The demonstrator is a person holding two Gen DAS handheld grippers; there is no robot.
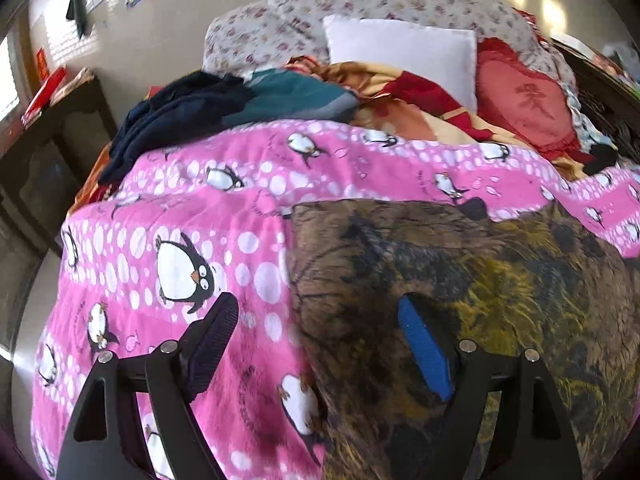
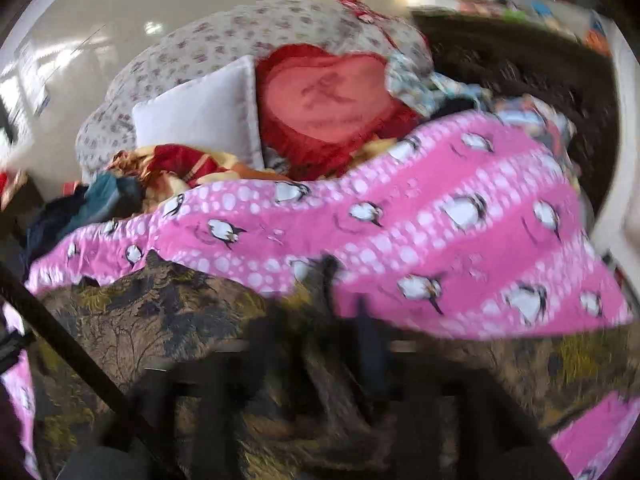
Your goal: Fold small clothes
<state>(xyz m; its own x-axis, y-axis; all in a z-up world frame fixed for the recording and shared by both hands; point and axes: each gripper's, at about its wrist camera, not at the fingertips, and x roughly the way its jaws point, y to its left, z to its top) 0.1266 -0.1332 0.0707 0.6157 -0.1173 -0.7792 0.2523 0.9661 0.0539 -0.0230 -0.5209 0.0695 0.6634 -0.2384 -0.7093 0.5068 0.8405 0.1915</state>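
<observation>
While the left gripper (image 1: 316, 320) points steeply down at the bed, its jaws stand spread wide with nothing between them — the dark finger (image 1: 214, 336) hangs over the pink penguin blanket (image 1: 224, 208), the blue-padded finger (image 1: 424, 348) over the brown-and-yellow patterned garment (image 1: 460, 280). Neither pad visibly presses on cloth.

Seen in the right wrist view, the right gripper (image 2: 316, 340) is a dark motion-smeared shape low in the frame, tilted down over the same garment (image 2: 160, 320); its fingers appear parted, and no cloth can be made out pinched between them, though the blur hides the tips.

That garment lies spread on the penguin blanket, at the near edge of it, directly below both grippers. Its cloth is mottled brown, black and mustard yellow with fine branching lines; its far edge is a fairly straight fold line, its left edge another, meeting at a corner on the pink. Beyond the blanket's far edge sit a dark navy-and-teal heap of clothes (image 1: 224, 108), a white pillow (image 1: 400, 56) and a red heart-shaped cushion (image 1: 524, 100) — all well apart from the garment.
</observation>
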